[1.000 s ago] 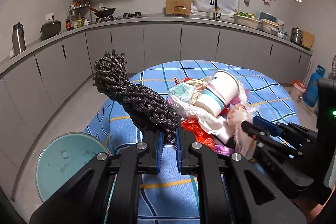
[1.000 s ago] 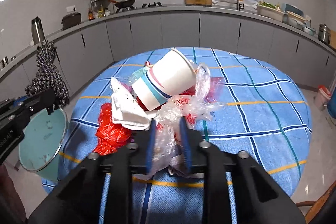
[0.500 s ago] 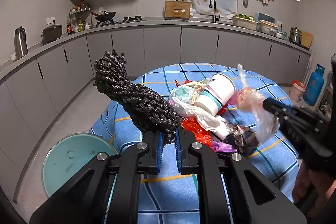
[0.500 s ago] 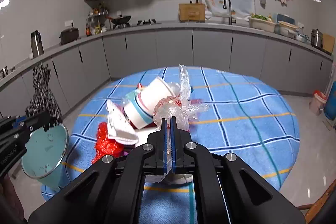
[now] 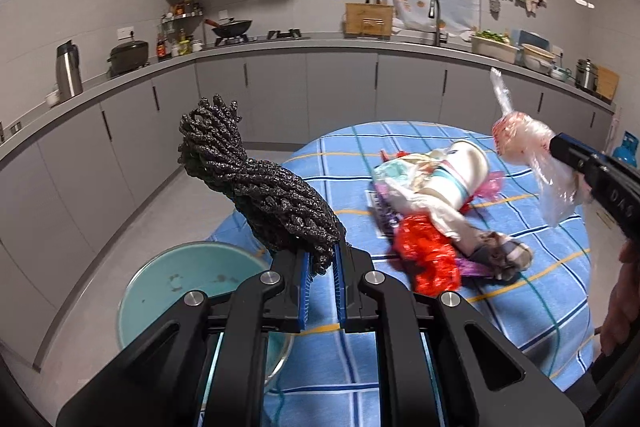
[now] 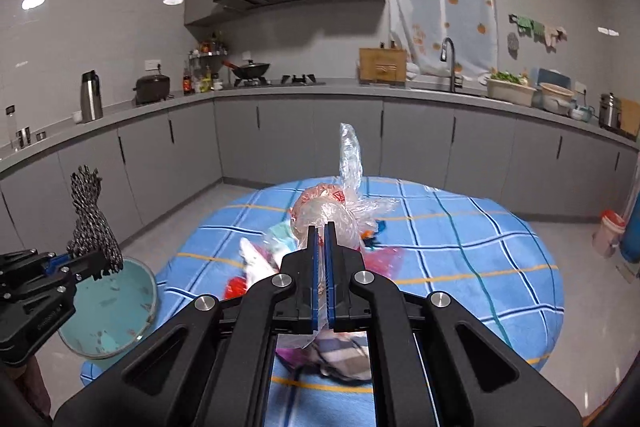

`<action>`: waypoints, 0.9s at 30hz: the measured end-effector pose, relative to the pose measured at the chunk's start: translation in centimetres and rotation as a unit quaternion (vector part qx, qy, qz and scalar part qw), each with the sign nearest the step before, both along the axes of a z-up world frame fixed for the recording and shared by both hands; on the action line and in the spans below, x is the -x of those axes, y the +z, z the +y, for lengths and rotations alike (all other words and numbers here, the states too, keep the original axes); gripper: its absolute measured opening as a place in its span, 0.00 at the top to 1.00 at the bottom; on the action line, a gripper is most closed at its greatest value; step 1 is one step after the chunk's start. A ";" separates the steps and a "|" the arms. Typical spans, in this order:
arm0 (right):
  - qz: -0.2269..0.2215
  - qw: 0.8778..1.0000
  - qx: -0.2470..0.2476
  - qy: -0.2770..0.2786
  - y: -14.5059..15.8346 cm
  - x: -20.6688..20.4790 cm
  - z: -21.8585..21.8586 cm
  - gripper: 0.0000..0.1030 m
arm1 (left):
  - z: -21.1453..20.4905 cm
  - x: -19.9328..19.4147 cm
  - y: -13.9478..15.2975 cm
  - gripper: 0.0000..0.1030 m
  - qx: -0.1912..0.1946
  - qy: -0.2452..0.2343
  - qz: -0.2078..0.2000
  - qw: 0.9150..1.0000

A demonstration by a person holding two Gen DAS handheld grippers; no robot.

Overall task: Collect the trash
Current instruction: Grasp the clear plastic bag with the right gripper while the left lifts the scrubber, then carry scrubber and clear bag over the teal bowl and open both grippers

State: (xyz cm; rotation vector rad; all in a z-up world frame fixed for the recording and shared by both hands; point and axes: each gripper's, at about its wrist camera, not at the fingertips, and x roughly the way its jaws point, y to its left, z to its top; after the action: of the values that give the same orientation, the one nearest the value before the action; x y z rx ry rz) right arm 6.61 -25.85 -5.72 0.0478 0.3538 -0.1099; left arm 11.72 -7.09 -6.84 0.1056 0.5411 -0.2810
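The right gripper [image 6: 322, 247] is holding a clear plastic bag [image 6: 332, 215] clamped above the worktop [image 6: 480, 267], the left gripper [image 5: 320, 267] is clamping dark rope [image 5: 260, 183], and both loads are probably heading for the teal bin [image 6: 116, 311].

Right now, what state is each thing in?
Left claw: shut on rope.
Rope: bundled, held up.
Right claw: shut on plastic bag.
Plastic bag: crumpled, lifted off table.
Cup: tipped over in pile.
Bin: open, beside table.
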 end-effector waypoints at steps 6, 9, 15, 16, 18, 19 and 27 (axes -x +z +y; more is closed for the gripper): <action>-0.007 0.999 0.001 0.045 0.6 -0.8 2.9 0.96 | 2.2 0.0 -0.1 0.90 -0.002 0.027 0.001 1.000; -0.009 0.998 0.003 0.070 0.7 -1.2 4.7 0.96 | 3.7 -0.2 -0.1 0.90 -0.001 0.044 0.003 0.999; -0.008 0.994 0.001 0.113 0.9 -2.3 7.7 0.96 | 6.7 -0.4 -0.4 0.90 -0.003 0.076 0.008 0.997; -0.007 0.993 0.001 0.120 0.9 -2.5 8.2 0.96 | 7.1 -0.4 -0.4 0.90 -0.002 0.080 0.009 0.997; -0.005 0.991 -0.001 0.132 1.0 -3.0 9.1 0.96 | 7.8 -0.5 -0.6 0.90 -0.001 0.089 0.013 0.996; -0.004 0.990 -0.002 0.138 1.0 -3.2 9.6 0.96 | 8.2 -0.6 -0.6 0.90 -0.001 0.094 0.014 0.995; 0.006 0.983 -0.001 0.185 0.5 -4.4 12.8 0.96 | 10.0 -1.0 -1.2 0.90 -0.002 0.115 0.024 0.993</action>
State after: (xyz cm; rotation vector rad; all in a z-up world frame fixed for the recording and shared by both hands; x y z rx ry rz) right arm 11.03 -13.09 -5.25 -0.0175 0.3705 0.2594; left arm 12.73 2.94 -8.05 0.0392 0.5953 -0.0571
